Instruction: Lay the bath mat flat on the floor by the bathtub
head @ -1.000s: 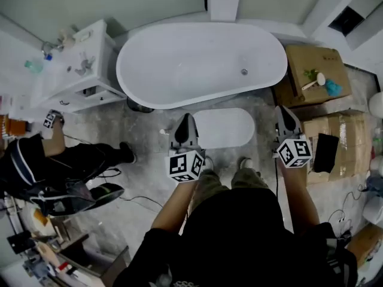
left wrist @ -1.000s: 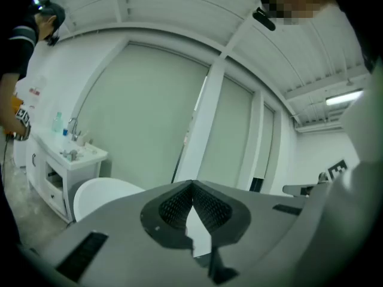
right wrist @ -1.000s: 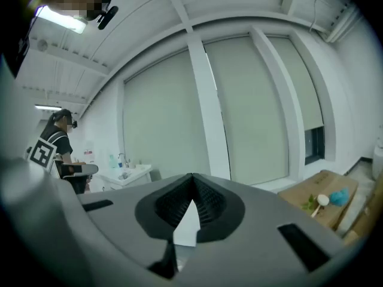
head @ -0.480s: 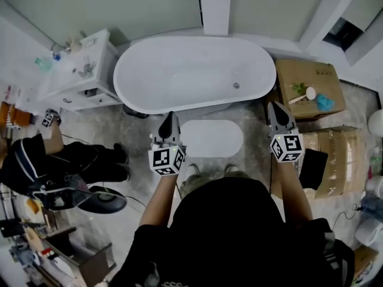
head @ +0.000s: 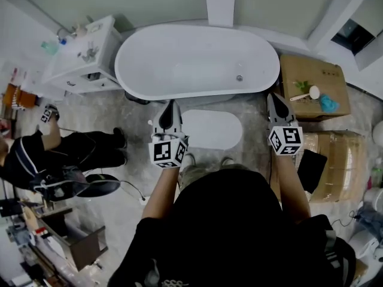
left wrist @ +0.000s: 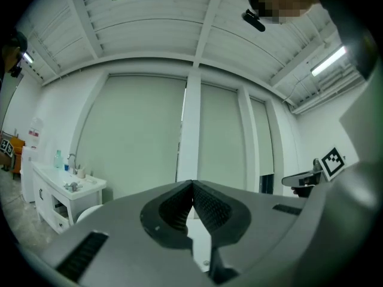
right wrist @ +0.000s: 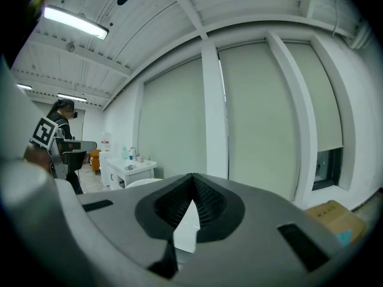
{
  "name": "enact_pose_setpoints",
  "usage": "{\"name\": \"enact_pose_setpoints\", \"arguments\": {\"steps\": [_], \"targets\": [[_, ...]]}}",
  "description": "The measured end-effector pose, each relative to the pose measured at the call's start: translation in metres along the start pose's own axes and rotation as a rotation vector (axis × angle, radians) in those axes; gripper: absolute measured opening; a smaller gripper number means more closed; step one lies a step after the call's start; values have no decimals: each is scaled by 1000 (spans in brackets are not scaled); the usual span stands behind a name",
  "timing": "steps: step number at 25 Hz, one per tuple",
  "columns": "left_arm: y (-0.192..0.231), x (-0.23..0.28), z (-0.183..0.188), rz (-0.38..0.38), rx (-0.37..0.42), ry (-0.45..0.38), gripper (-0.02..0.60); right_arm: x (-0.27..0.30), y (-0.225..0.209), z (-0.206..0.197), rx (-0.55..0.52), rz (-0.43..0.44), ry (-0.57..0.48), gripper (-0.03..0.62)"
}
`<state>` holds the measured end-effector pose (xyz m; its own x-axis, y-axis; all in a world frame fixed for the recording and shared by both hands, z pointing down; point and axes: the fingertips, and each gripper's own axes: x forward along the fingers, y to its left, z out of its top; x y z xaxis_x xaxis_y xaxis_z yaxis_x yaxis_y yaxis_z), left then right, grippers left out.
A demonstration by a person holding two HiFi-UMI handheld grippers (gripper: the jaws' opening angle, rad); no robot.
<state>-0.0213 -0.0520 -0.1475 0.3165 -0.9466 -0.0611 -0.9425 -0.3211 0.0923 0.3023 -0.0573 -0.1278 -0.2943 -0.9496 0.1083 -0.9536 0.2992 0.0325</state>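
Your left gripper has its jaws pressed together at the tips, with nothing between the ribbed pads; its own view shows only a pale sliver of the room through the gap behind them. Your right gripper is the same, closed tip to tip and empty. You hold both out level, one on each side of the white oval bath mat, above it and not touching it.

The mat lies on the grey marbled floor just beside the long side of the white oval freestanding bathtub, roughly centred on it. From the head view it looks spread out, with no fold or raised edge that I can see, so I judge the task done, or as good as done. At most, a check of the edges remains.

What you cannot confirm from here: the mat's near edge runs close to your shoes and is partly cut off by your own head and shoulders. Its left end sits under your left gripper. Both gripper views look across the room at the far wall, so neither shows the mat at all.
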Motion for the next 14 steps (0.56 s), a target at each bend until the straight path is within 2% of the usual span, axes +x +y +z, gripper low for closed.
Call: {"name": "enact_pose_setpoints", "arguments": {"steps": [14], "targets": [[-20, -1, 4, 16, -20, 10, 18, -4, -18, -4, -1, 37, 17, 21]]}}
